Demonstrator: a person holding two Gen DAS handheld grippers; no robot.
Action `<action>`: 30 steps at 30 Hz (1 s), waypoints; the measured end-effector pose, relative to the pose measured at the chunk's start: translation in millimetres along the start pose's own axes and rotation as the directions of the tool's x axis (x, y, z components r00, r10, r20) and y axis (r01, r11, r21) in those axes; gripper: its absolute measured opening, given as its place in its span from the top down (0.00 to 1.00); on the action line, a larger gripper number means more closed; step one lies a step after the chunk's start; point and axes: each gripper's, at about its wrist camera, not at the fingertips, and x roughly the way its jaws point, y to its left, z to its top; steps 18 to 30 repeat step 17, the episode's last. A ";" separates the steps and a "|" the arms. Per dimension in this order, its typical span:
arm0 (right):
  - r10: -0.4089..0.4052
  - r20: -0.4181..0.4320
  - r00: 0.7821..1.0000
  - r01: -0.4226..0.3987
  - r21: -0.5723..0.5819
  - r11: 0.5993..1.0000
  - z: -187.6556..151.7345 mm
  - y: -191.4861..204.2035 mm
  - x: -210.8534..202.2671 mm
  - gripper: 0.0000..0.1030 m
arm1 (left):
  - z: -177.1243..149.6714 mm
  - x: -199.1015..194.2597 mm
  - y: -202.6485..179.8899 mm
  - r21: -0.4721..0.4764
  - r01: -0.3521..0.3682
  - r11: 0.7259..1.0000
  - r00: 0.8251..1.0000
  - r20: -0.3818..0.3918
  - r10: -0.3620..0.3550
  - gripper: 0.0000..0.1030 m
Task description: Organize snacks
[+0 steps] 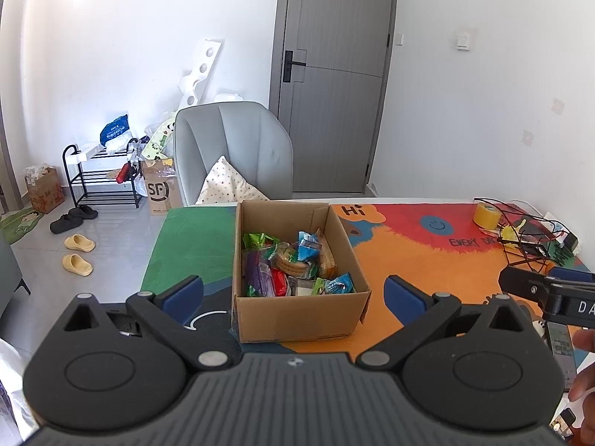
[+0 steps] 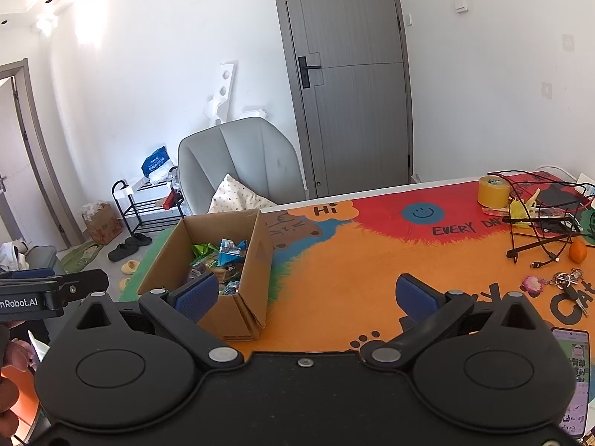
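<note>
Both tongs point(image 1: 293, 297) point(image 2: 306, 297) agape, empty

The right gripper point(image 2: 306, 295) is hovering over the worktop point(image 2: 353, 278) with its jaws standing wide apart and nothing between them. Its left blue pad is overlapping the near corner of a cardboard box point(image 2: 249, 278), which is sitting open and holding a heap of snack packets point(image 2: 219, 260). A roll of yellow tape point(image 2: 492, 191) is standing far right, near tangled black cables point(image 2: 539, 223), an orange point(image 2: 577, 251) and keys point(image 2: 569, 282). A phone point(image 2: 574, 375) is lying at the right edge.
</note>
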 end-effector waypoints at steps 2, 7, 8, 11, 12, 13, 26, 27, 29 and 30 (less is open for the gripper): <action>-0.004 -0.002 1.000 0.004 -0.001 1.000 -0.3 0.4 0.2 0.00 | -0.4 0.4 0.2 -0.001 -0.002 1.000 1.000 -0.001 0.002 0.00; -0.024 -0.005 1.000 0.024 -0.014 1.000 -1.8 0.6 2.5 0.00 | 0.2 1.4 1.4 -0.001 -0.005 1.000 1.000 -0.006 0.005 0.00; -0.025 -0.006 1.000 0.025 -0.013 1.000 -2.1 0.2 2.9 0.00 | 0.3 1.9 1.1 0.000 -0.005 1.000 1.000 -0.007 0.005 0.00; -0.027 -0.009 1.000 0.027 -0.012 1.000 -3.0 -0.3 3.6 0.00 | 0.3 2.1 1.1 0.000 -0.006 1.000 1.000 -0.006 0.006 0.00; -0.028 -0.010 1.000 0.028 -0.013 1.000 -3.4 -0.3 3.6 0.00 | -0.2 2.0 1.3 0.001 -0.006 1.000 1.000 -0.007 0.006 0.00; -0.030 -0.010 1.000 0.030 -0.013 0.999 -3.8 0.0 3.9 0.00 | -0.7 2.4 1.4 0.003 -0.009 1.000 1.000 -0.008 0.009 0.00; -0.036 -0.013 0.999 0.036 -0.014 0.999 -3.8 1.3 5.6 0.00 | -2.3 4.1 2.8 0.005 -0.012 1.000 1.000 -0.013 0.012 0.00; -0.036 -0.013 0.999 0.036 -0.014 0.999 -3.8 1.3 5.6 0.00 | -2.3 4.1 2.8 0.005 -0.012 1.000 1.000 -0.013 0.012 0.00; -0.036 -0.013 0.999 0.036 -0.014 0.999 -3.8 1.3 5.6 0.00 | -2.3 4.1 2.8 0.005 -0.012 1.000 1.000 -0.013 0.012 0.00; -0.036 -0.013 0.999 0.036 -0.014 0.999 -3.8 1.3 5.6 0.00 | -2.3 4.1 2.8 0.005 -0.012 1.000 1.000 -0.013 0.012 0.00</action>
